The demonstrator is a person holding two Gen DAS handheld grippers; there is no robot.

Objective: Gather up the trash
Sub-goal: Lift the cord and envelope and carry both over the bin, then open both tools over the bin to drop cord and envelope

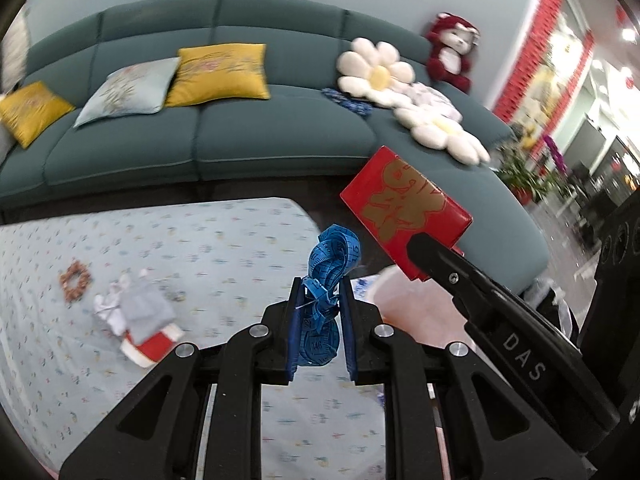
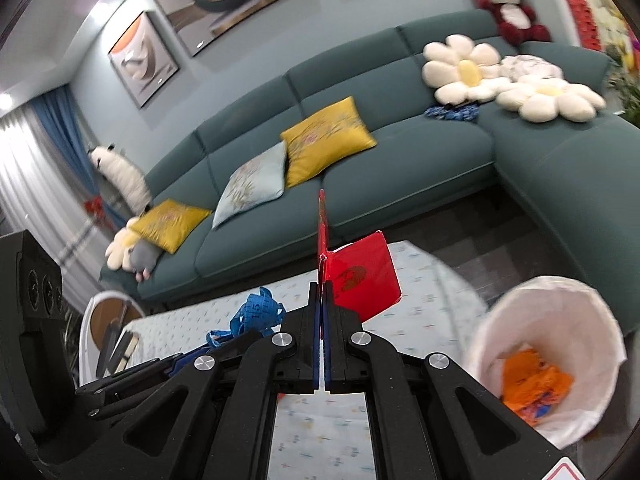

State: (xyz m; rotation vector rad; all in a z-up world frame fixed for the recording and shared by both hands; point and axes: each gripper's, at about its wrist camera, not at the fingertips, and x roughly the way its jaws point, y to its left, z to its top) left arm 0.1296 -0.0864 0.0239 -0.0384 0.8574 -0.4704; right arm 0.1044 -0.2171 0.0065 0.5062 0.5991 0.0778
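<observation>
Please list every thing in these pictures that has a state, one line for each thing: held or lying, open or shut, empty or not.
left gripper: shut on the tape.
blue measuring tape: bunched, held off the table.
right gripper: shut on the envelope.
red envelope: held, flap open.
trash bin: lined white, orange scraps inside.
red and white item: lying on the table.

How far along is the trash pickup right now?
Done: orange scraps already lie in the white-lined bin. In hand: the left gripper is shut on a bundled blue tape measure, the right gripper on a red envelope. Left: both still to drop in, plus a small pile on the table.
</observation>
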